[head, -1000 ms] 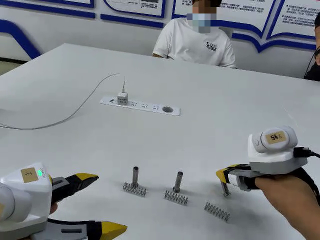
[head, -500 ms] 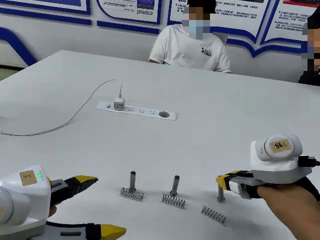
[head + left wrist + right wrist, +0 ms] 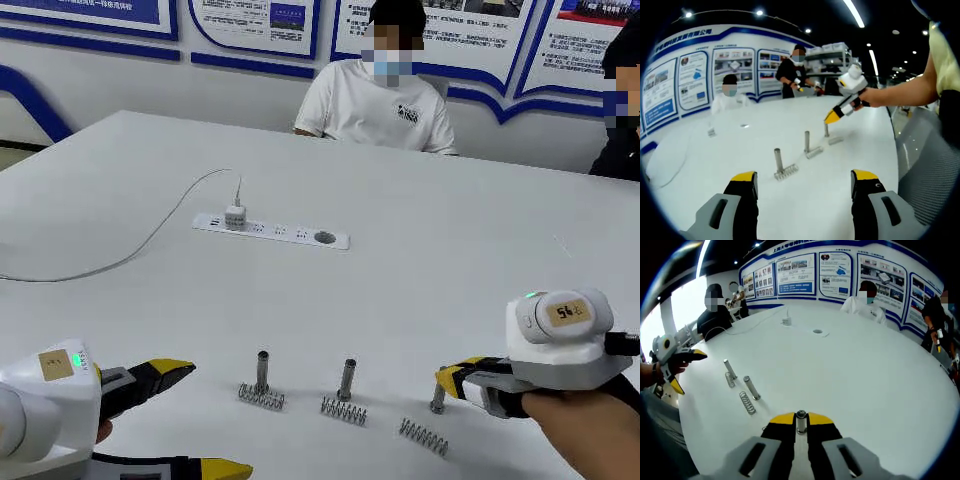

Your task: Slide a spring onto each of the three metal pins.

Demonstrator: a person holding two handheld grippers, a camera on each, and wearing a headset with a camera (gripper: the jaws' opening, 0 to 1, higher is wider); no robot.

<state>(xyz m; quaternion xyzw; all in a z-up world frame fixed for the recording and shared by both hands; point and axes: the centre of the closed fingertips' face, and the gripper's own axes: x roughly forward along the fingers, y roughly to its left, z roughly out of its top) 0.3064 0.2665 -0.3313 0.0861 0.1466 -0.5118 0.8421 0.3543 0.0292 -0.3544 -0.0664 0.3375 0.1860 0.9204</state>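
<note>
Steel pin (image 3: 438,401) on the right stands clenched in my right gripper's (image 3: 800,419) fingers; its spring (image 3: 423,436) lies flat on the bench (image 3: 450,260) just nearer me, axis left-right. My left gripper (image 3: 804,176) hangs released, well apart.

Each pin (image 3: 347,379) is dull grey metal, each spring (image 3: 343,410) shiny wire. The surface (image 3: 400,270) is smooth matt white. The left tongs (image 3: 804,176) have yellow plastic tips.

Head view angled down over table (image 3: 400,250), gripper views low, facing each other, all sharing the pins (image 3: 347,378)
</note>
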